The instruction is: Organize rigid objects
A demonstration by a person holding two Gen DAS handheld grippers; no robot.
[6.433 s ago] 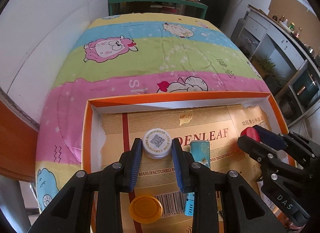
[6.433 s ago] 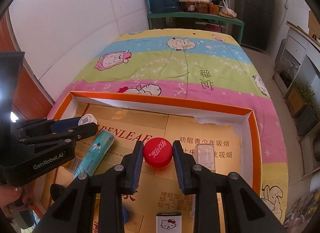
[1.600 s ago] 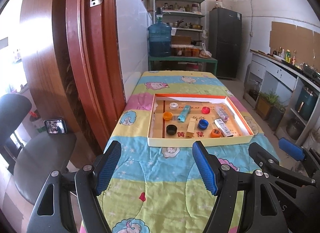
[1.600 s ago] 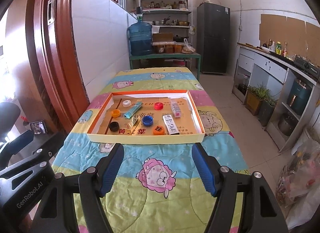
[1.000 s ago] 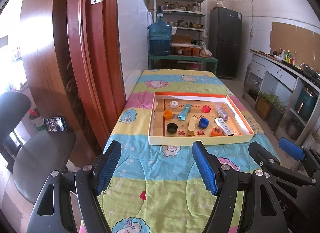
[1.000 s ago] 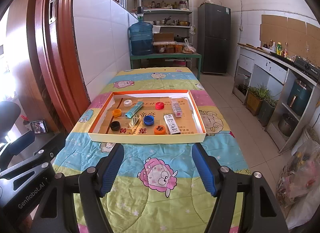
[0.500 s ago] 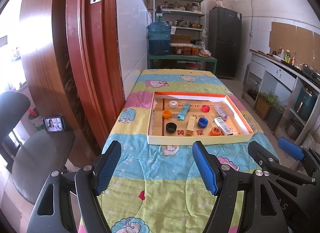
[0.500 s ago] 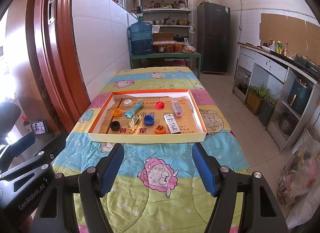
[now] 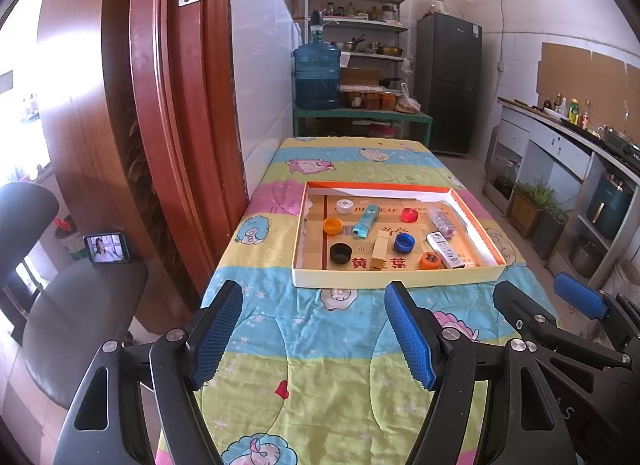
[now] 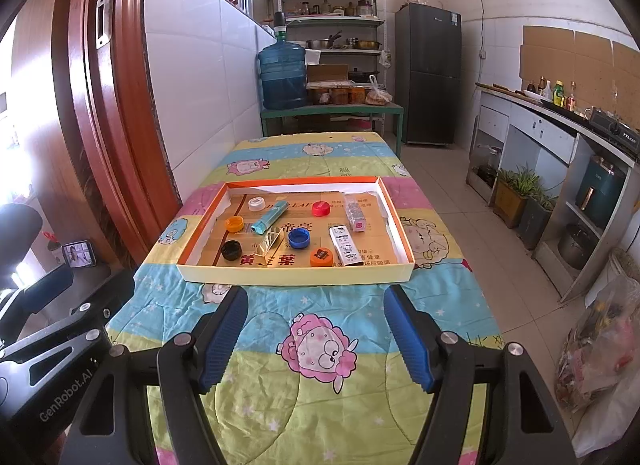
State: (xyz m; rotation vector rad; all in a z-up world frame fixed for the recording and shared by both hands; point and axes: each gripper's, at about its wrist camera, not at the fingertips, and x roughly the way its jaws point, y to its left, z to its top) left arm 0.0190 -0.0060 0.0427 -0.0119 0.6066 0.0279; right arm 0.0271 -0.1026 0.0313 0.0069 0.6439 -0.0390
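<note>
Both tools had pulled well back from the tray since the moment, some seconds earlier, when the left one closed on the white cap and the right one on the red cap; over the last second nothing shifted.

The left tool (image 9: pixel 314 335) hung with its jaws spread wide and empty above the quilt (image 9: pixel 332 349) on the tabletop, short of the tray (image 9: pixel 396 276). The right tool (image 10: pixel 316 339) did the same, released and holding nothing, and its black body showed at the right edge of the left view.

Every item lay inside the tray. Along its far wall sat the white cap (image 9: pixel 344 206), the teal tube (image 9: pixel 366 221) lying slantwise, the red cap (image 9: pixel 409 214) and a clear box (image 10: pixel 355 211). Toward the tray's left wall were an orange cap (image 9: pixel 333 226) and, nearer the front wall, a black cap (image 9: pixel 340 253). Near the front wall's middle stood a gold box (image 9: pixel 379 251), with a blue cap (image 9: pixel 404 242) just beside it. A second orange cap (image 10: pixel 321 257) and a white box (image 10: pixel 346 245) lay near the front right corner.
</note>
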